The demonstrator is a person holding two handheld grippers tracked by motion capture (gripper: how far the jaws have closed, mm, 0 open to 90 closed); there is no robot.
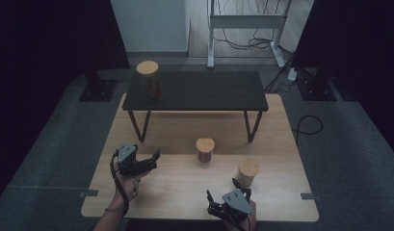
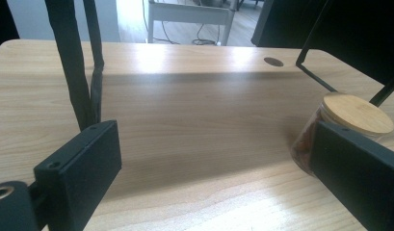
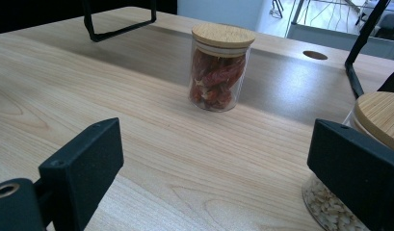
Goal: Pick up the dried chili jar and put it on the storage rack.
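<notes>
Grippers sit low over the wooden table (image 1: 175, 192). We see the left gripper (image 1: 147, 161) spread wide and empty, left of the chili jar (image 1: 204, 149). We see the right gripper (image 1: 228, 190) also wide and empty, just beside the seed jar (image 1: 247, 173). A third jar (image 1: 148, 80) stands on the dark shelf (image 1: 204, 91).

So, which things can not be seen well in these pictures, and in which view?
- Jar on the raised shelf, high view: too dim and small to tell its contents.
- Red-filled jar, left gripper view: lower part behind that gripper's own jaw.
- Pale-filled jar, right gripper view: cut by the right edge, partly behind the jaw.
- Right gripper, high view: the hand is cut by the bottom edge.
</notes>
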